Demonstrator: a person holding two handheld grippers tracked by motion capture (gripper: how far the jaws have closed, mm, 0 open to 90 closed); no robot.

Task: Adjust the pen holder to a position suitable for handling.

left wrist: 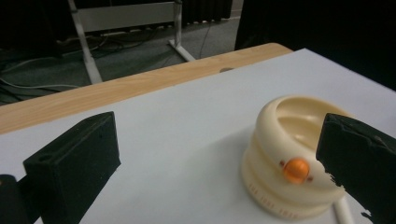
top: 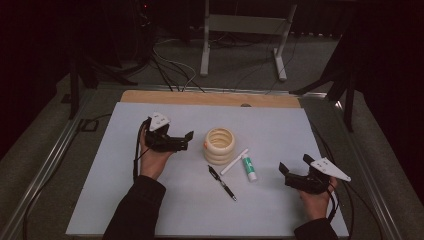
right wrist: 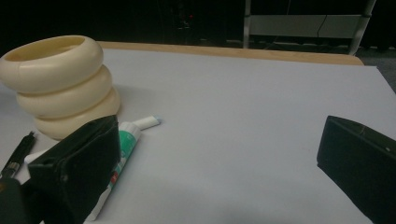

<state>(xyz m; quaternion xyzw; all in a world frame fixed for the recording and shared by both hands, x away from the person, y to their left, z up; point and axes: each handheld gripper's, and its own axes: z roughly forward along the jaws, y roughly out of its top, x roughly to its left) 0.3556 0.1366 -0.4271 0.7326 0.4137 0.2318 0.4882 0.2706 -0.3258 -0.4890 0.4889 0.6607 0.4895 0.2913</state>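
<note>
A cream ribbed holder (top: 219, 145), built of three stacked rings and open at the top, is shown upright near the middle of the white table mat (top: 280, 125); an orange knob (left wrist: 296, 170) is seen on its side in the left gripper view. Three items are laid flat just beside its base: a black pen (top: 222, 183), a white stick (top: 234, 161) and a green-and-white tube (top: 249, 168). The left gripper (top: 187, 137) is held just beside the holder, jaws spread wide with nothing between them. The right gripper (top: 283, 170) is held near the tube, jaws likewise wide and empty. The step in hand is judged to be the picking up of one item for placing in the holder. A slender item is best approached from above, with the jaws set across its length and closed near its middle, while the holder is left undisturbed.
</note>
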